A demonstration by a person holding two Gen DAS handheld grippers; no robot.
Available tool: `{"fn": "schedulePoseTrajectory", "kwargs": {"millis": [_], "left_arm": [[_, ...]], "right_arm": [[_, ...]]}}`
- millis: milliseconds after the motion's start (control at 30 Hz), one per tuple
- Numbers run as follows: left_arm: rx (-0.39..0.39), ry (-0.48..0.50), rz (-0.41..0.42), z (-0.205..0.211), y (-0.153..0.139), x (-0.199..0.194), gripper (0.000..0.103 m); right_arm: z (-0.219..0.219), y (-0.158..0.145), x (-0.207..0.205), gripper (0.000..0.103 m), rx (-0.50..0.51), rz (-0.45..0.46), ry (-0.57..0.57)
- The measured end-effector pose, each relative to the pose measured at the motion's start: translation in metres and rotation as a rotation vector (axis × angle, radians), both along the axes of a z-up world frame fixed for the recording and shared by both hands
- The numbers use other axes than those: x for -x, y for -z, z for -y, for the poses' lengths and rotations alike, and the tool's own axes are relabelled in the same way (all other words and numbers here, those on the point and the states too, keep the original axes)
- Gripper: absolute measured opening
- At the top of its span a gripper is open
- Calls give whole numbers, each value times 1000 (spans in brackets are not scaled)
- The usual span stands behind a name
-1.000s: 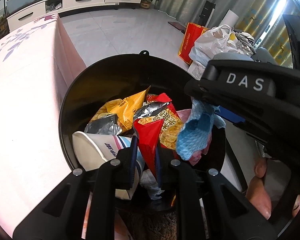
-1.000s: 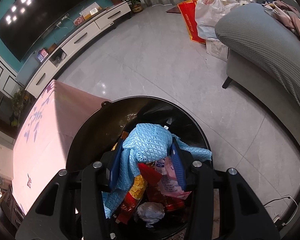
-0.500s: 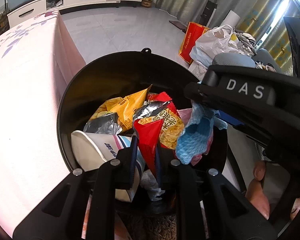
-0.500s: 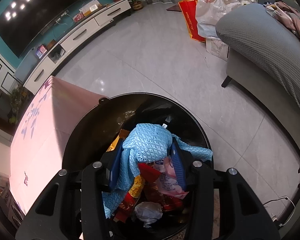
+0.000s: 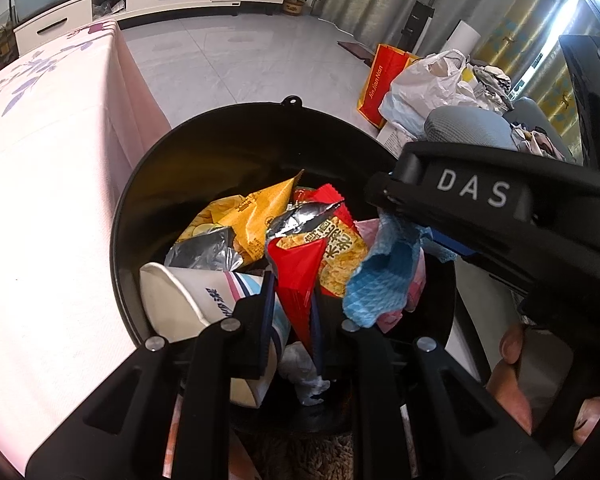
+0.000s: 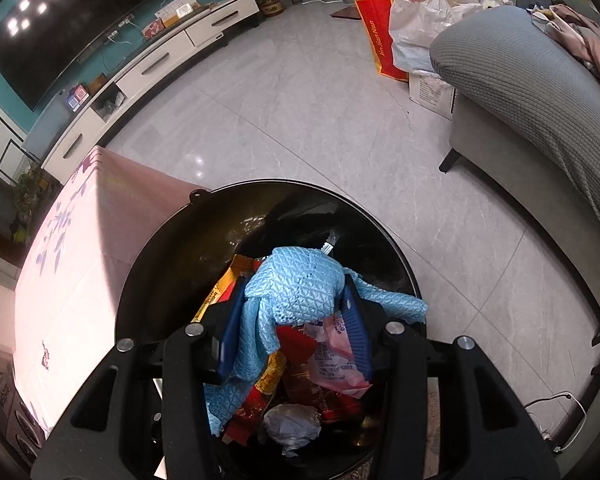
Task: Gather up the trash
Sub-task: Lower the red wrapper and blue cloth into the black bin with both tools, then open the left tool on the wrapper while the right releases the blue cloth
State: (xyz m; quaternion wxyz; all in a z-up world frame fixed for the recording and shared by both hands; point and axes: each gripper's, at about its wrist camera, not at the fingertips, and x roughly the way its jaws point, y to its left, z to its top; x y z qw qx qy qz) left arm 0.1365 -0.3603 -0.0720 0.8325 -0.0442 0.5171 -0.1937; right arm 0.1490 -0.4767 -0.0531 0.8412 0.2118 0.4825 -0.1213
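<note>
Both grippers hang over the round black trash bin (image 5: 204, 152) beside the pink-clothed bench (image 5: 52, 184), ready to drop: left gripper (image 5: 290, 300) clenched on a red foil snack wrapper (image 5: 298, 276), right gripper (image 6: 294, 320) grasping a crumpled light-blue woven cloth (image 6: 296, 284).

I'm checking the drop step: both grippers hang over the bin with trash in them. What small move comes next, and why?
Probably open the right gripper first: its blue cloth already hangs over the black bin, so it should fall onto the wrappers inside. The left gripper, shut on the red wrapper, can release after.
</note>
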Motion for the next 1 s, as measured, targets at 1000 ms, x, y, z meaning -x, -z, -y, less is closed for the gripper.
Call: {"fn": "schedulePoseTrajectory", "kwargs": {"millis": [1000], "left_arm": [[-15, -2, -9, 5, 3, -1, 16]], "right_arm": [[0, 6, -3, 47, 23, -31, -3]]}}
